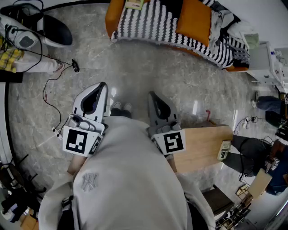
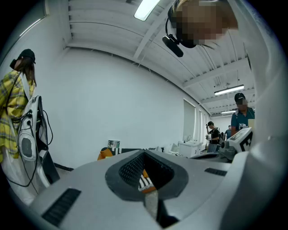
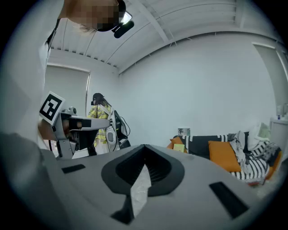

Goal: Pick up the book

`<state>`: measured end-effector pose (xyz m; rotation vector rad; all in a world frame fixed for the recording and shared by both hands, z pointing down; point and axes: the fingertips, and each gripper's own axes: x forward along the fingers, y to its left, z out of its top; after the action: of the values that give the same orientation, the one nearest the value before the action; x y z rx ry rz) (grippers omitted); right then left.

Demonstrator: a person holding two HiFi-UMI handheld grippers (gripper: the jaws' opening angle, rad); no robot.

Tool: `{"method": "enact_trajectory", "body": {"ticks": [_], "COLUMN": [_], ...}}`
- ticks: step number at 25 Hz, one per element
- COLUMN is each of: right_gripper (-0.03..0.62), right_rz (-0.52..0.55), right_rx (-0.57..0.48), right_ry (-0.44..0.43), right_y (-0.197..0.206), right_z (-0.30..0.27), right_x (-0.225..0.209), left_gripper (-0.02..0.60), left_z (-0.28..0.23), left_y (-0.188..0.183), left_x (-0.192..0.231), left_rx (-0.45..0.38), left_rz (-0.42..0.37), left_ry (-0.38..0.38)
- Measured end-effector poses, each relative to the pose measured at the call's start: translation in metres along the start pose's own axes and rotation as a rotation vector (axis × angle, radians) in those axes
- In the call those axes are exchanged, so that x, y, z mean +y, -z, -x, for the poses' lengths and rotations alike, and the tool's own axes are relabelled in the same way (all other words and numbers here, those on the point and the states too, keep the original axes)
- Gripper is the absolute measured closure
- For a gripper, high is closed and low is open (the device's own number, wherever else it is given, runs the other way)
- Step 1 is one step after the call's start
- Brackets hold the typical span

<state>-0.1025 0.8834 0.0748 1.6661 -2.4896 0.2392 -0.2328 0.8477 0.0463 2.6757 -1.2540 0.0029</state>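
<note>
A pale marbled floor [image 1: 148, 76] fills most of the head view. At its far edge stands a sofa [image 1: 148, 22] under a black-and-white striped cover, with an orange cushion [image 1: 193, 18] leaning on it and crumpled cloth at its right end. The person wearing the camera shows from above as a grey sweatshirt [image 1: 130, 179], and both arms are held out in front at about the same height. To the right of the person, well apart from the sofa, is a low light-wood table [image 1: 202, 146]. A small pale thing [image 1: 224, 150] lies at its far right edge, too small to identify.

The left gripper [image 1: 104, 84] is clenched. In its own view the two jaws meet at the tips [image 2: 145, 152] with nothing between them, and only a strip of the distant sofa shows through the gap behind. The right gripper [image 1: 151, 93] is clenched too. Its jaws are pressed together at the tips [image 3: 144, 146] and empty, and it points toward the sofa.

The book [image 1: 134, 4] appears to be the thin yellow-green thing lying on the sofa's orange arm, well apart from both grippers. The right gripper view shows it there [image 3: 179, 147]. A thin black cable [image 1: 49, 90] trails over the floor at left.
</note>
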Motion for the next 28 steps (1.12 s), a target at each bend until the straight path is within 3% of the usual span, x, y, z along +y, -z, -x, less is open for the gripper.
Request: {"method": "enact_trajectory", "body": {"ticks": [13, 20, 28], "right_gripper": [0.576, 0.576, 0.576], "right_rz": [0.005, 0.007, -0.061], "right_rx": [0.006, 0.001, -0.030], "right_ry": [0.023, -0.007, -0.149], "right_y": [0.002, -0.004, 0.003], "right_z": [0.014, 0.018, 0.031], "right_x": [-0.019, -0.023, -0.024], "left_gripper": [0.574, 0.572, 0.573], "left_z": [-0.011, -0.010, -0.005], "left_y": [-0.001, -0.008, 0.001], "left_x": [-0.008, -0.009, -0.020], "left_rx": [-0.002, -0.022, -0.047], "left_rz": [0.009, 0.029, 0.057], "left_ry": [-0.015, -0.069, -0.123]}}
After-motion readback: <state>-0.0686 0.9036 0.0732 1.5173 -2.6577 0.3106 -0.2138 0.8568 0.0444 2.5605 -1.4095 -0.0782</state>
